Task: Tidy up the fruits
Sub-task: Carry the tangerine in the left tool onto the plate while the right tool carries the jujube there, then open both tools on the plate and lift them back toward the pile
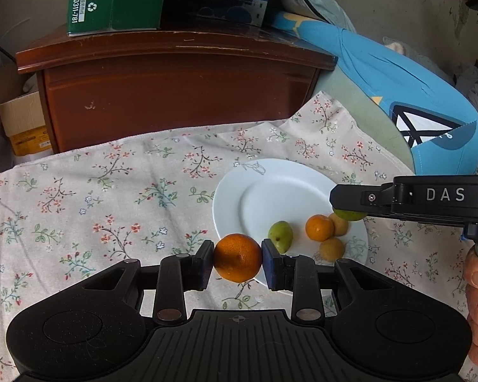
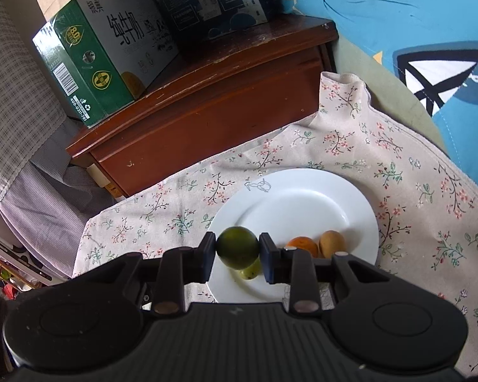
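A large orange (image 1: 237,258) sits clamped between the two pads of the left gripper (image 1: 237,259), held in the air above the near left edge of the white plate (image 1: 283,191). The right gripper (image 2: 237,253) is closed on a dark green round fruit (image 2: 237,247), also held above the plate, over its near left part (in the left wrist view this fruit peeks out under the right gripper's black finger, at the plate's right rim).

On the plate lie four more fruits, grouped toward its near side: a small green pear-shaped fruit (image 1: 280,236), a small orange (image 1: 319,228) and two tan round fruits (image 1: 332,249), the orange touching both tan ones. The far half of the plate is bare white.

The plate rests on a floral cloth (image 1: 111,197) covering the tabletop. Beyond the cloth stands a dark red wooden cabinet (image 1: 175,95) carrying a green carton (image 2: 92,60) and a dark blue carton (image 2: 213,3) side by side. To the right lies a blue cushion (image 2: 398,22) with a white and black pattern.
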Motion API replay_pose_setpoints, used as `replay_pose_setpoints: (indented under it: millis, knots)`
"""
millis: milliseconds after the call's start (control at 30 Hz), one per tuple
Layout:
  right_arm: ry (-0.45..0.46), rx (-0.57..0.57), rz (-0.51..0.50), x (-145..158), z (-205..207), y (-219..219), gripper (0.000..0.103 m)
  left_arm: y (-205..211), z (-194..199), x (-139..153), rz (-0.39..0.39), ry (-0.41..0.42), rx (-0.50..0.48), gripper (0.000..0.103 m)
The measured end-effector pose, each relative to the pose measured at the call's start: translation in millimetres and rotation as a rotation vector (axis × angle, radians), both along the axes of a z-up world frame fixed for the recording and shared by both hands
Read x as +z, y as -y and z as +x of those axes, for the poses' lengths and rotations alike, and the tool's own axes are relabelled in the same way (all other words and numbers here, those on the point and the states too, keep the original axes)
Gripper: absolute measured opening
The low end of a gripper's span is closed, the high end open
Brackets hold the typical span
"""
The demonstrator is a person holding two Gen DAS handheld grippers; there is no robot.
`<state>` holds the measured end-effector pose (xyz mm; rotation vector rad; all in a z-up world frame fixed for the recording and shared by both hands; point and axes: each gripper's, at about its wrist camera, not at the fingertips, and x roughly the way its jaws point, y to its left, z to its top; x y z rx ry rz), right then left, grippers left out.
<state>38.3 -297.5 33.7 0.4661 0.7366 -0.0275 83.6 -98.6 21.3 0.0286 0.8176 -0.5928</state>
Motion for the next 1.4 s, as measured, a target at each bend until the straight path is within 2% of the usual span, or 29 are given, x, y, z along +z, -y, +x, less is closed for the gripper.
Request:
replay_pose_setpoints:
  millis: [333, 533, 733, 833, 967, 1067, 1167, 1267, 1400]
  knots:
    - [-0.042, -0.04, -0.016, -17.8, 19.3, 16.1, 0.029, 39.9, 1.2, -19.7, -0.026, -0.042, -0.061, 0.03]
    - [-0.064, -0.059, -0.028, -27.5, 28.0, 19.5, 0.029, 48.3, 7.7, -26.9, -0.046, -0.066, -0.051, 0.03]
    - [-0.061, -0.086, -0.025, -31.2, 31.3, 23.9, 0.033, 48.2, 6.3, -22.1, -0.055, -0.047, -0.032, 0.033]
    - [-0.052, -0.083, -0.027, -28.1, 30.4, 23.3, 0.034, 45.8, 3.3, -15.7, -0.062, -0.024, -0.006, 0.056]
    - [-0.031, -0.08, -0.03, -21.7, 28.8, 21.4, 0.04, 39.5, 0.5, -3.8, -0.054, 0.01, 0.011, 0.06]
    - [-0.018, -0.067, -0.034, -16.4, 28.2, 18.5, 0.041, 32.2, -0.3, 5.2, -0.023, 0.026, 0.049, 0.071]
    - [-0.004, -0.046, -0.037, -11.2, 26.8, 14.5, 0.044, 22.0, -3.6, 14.9, -0.008, 0.047, 0.064, 0.073]
    - [0.002, -0.024, -0.033, -7.4, 25.4, 10.7, 0.045, 10.9, -7.7, 22.7, 0.03, 0.061, 0.089, 0.082]
    - [0.006, -0.002, -0.025, -3.9, 21.3, 5.4, 0.046, -7.6, -11.5, 29.6, 0.025, 0.055, 0.118, 0.082]
